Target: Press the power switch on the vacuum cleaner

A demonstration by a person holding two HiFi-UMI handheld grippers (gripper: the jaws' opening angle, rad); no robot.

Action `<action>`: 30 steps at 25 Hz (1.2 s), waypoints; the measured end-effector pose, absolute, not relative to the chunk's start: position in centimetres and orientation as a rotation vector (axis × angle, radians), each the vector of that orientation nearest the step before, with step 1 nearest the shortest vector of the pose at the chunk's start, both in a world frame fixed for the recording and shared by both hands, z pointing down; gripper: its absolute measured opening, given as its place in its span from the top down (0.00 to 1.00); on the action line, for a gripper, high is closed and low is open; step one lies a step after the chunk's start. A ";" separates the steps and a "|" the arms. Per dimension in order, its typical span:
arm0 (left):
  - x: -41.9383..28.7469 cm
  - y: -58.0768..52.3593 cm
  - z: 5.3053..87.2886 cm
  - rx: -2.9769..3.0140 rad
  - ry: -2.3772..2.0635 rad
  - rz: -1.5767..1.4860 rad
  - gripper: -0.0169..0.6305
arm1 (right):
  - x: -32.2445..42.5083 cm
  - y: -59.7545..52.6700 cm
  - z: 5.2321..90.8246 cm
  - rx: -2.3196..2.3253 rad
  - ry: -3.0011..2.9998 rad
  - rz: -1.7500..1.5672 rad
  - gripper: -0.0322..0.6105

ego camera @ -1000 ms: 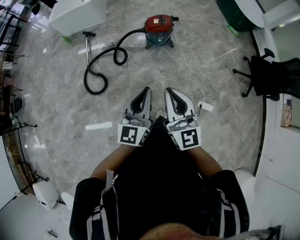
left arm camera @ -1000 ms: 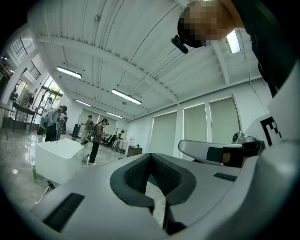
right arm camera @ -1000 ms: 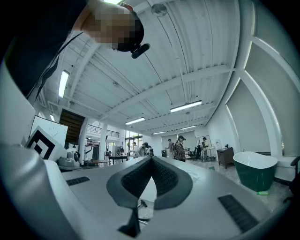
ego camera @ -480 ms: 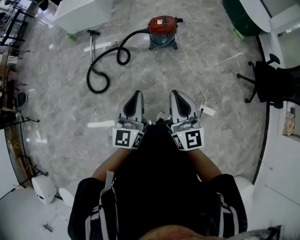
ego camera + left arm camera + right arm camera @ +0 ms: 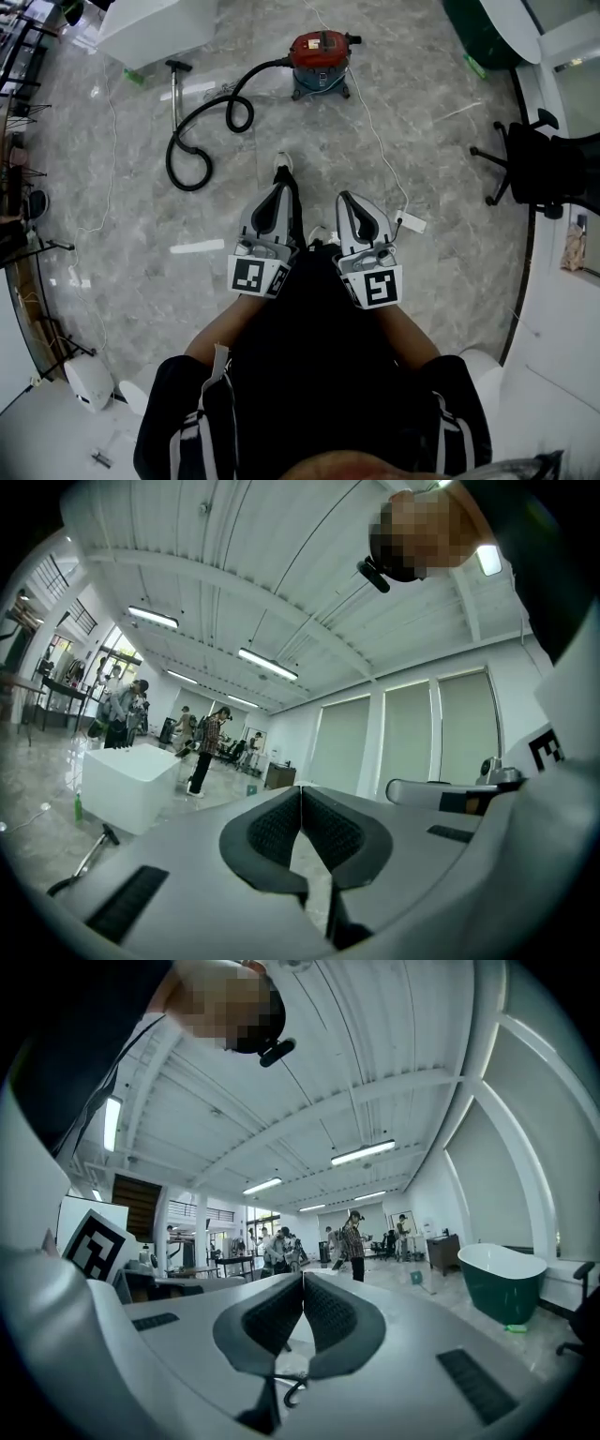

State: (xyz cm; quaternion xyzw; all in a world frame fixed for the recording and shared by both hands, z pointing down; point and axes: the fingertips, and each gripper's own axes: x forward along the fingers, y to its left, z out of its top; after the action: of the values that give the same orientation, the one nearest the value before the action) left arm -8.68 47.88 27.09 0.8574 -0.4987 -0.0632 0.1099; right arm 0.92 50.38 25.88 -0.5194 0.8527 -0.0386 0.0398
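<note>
Holding both tools out in front of you: left gripper and right gripper sit side by side above the floor, each with its jaws pressed together and nothing between them. The vacuum cleaner, red on top, stands on the floor well ahead of you, well apart from both grippers. Its black hose loops off to its left, and a white cord trails from it back toward your right gripper's side.
</note>
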 end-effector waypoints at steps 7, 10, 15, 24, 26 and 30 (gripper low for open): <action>-7.3 39.6 28.0 2.537 -1.359 -0.232 0.94 | 1.9 42.6 26.6 -1.697 2.638 -0.034 0.92; -7.4 34.6 27.9 2.508 -1.375 -0.266 0.94 | 1.2 37.8 25.3 -1.708 2.664 0.090 0.92; -8.3 26.5 28.0 2.529 -1.403 -0.246 0.94 | 0.6 29.0 25.3 -1.729 2.628 0.033 0.92; -11.8 14.1 28.0 2.586 -1.429 -0.163 0.94 | -2.9 15.0 26.0 -1.728 2.591 -0.174 0.92; -11.7 12.5 27.8 2.602 -1.413 -0.154 0.94 | -3.4 13.3 25.6 -1.724 2.579 -0.156 0.92; -10.0 9.7 27.3 2.620 -1.379 -0.158 0.94 | -2.9 10.8 25.2 -1.715 2.545 -0.197 0.92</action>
State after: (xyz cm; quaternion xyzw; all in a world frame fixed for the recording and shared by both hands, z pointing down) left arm -10.04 9.73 27.29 0.8803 -0.4631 -0.0531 0.0881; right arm -2.94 10.78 25.20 -0.5573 0.8272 -0.0640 0.0331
